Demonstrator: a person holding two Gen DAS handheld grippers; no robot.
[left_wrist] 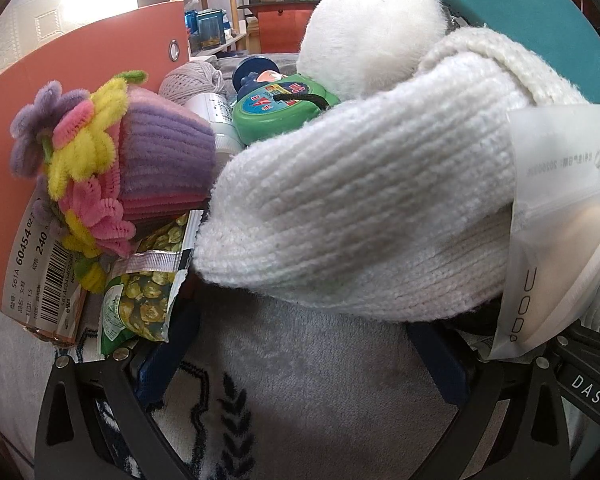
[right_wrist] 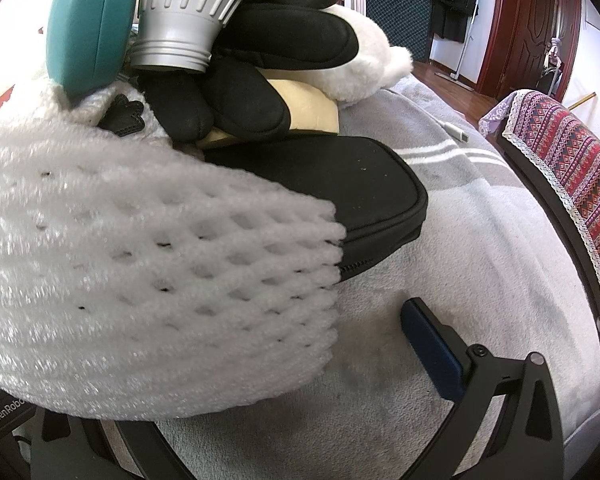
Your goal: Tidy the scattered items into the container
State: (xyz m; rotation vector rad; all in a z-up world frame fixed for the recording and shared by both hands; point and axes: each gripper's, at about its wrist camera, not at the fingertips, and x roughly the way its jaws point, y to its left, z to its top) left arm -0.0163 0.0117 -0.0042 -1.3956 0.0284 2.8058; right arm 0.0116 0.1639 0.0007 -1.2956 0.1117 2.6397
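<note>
Two readable marks: "DAS" on the left gripper (left_wrist: 300, 360), "GenRobo" on the right gripper (right_wrist: 236, 360); both jaws spread, gripping nothing.

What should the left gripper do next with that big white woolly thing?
Probably close on the white knitted item. The left gripper looks open, its blue fingers spread apart just under the knit's edge on the grey blanket, and the orange box stands close on the left to take it.
</note>
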